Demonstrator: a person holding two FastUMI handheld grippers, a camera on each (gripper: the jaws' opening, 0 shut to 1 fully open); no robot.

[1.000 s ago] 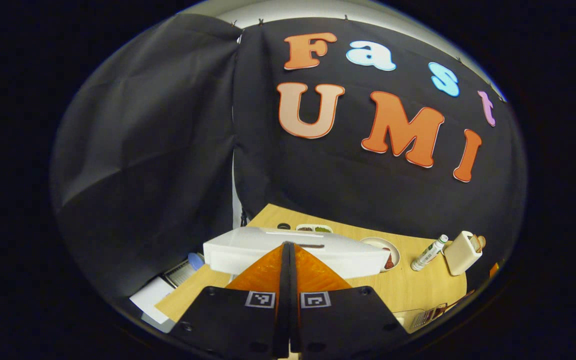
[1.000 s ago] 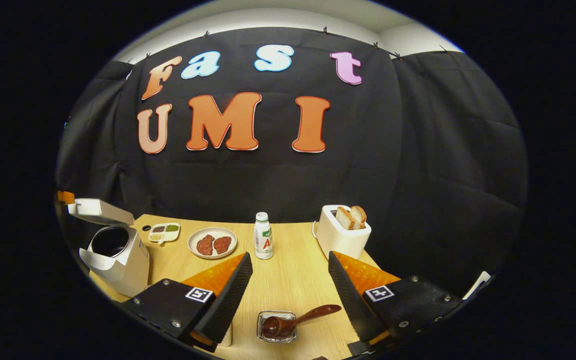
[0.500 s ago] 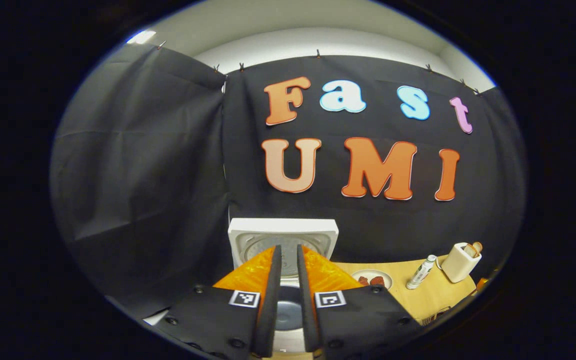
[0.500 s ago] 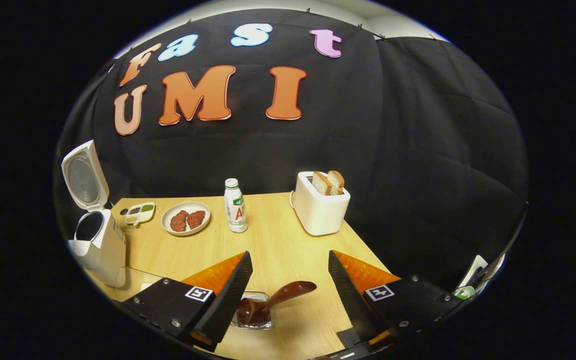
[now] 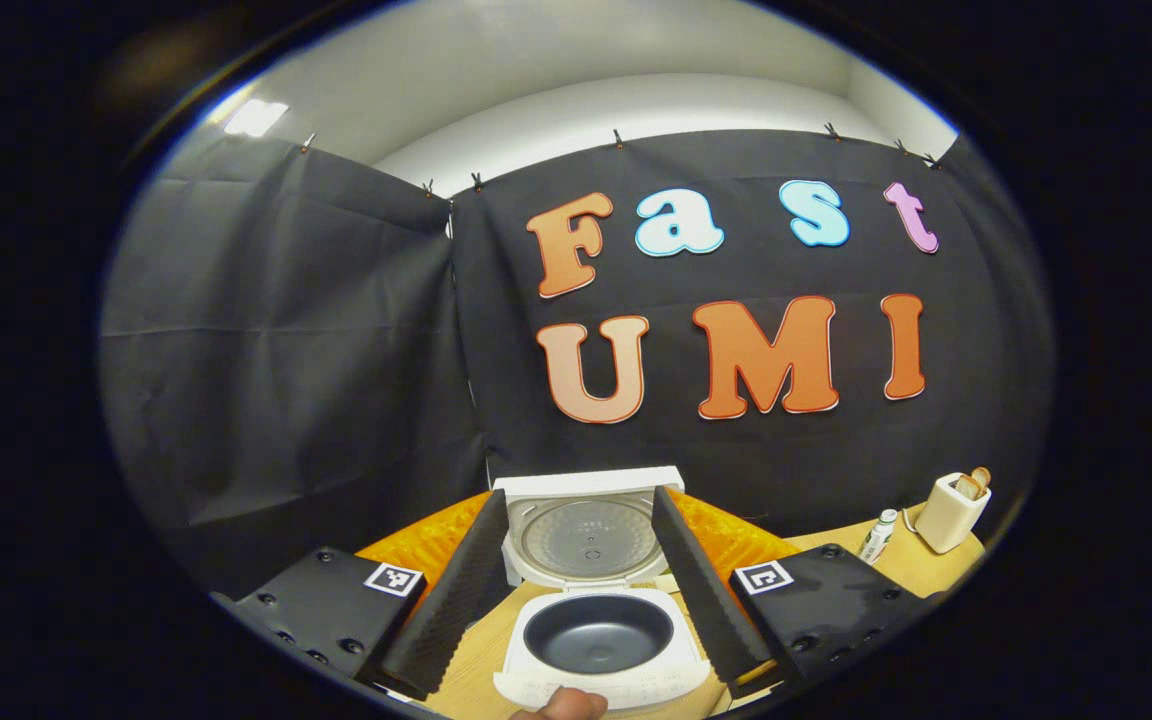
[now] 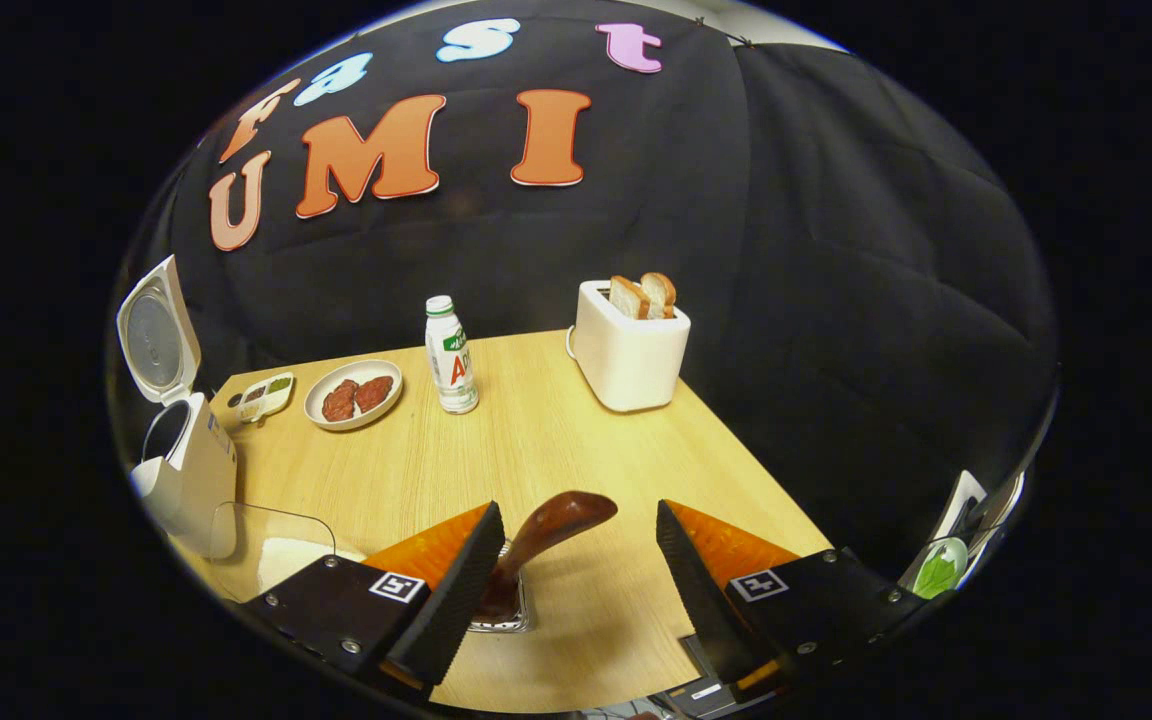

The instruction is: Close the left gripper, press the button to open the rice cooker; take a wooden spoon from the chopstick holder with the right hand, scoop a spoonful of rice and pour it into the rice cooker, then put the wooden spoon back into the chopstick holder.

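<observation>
Left gripper view: my left gripper is spread apart, empty. One cooker sits below it, lid raised, pot bare. One toaster and one bottle stand far right.

Right gripper view: my right gripper is apart, straddling one spoon in one holder. One plate, two toast slices. Wooden table, black cloth walls.

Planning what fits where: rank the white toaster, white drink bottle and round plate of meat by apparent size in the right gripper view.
1. White toaster
2. White drink bottle and round plate of meat: alike, unranked.
</observation>
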